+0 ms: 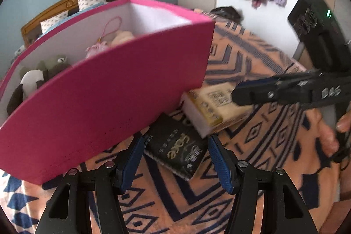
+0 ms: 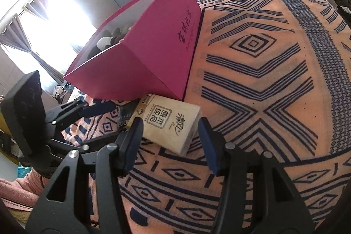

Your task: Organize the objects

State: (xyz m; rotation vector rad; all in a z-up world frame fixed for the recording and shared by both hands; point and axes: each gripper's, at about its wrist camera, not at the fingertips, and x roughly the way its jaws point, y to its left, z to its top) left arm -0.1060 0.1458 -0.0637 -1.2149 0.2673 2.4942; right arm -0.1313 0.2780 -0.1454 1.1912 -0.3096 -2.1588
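My right gripper (image 2: 171,137) (jaws spread, empty) straddles the tissue pack (image 2: 169,124) dead ahead; left gripper (image 1: 175,159) gapes over the black pack (image 1: 175,150).

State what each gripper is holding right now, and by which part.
Nothing is held. The right gripper has open jaws flanking the tissue pack without closing on it; the left gripper is open over the black packet.

A: any readable text here?

B: yeah, "DAS" on the right gripper (image 1: 239,94). Tissue pack (image 2: 169,124) says 清风 and 原木纯品. Black pack (image 1: 177,148) reads "Force"-ish, blurry. Pink box (image 2: 166,41) script's unreadable.
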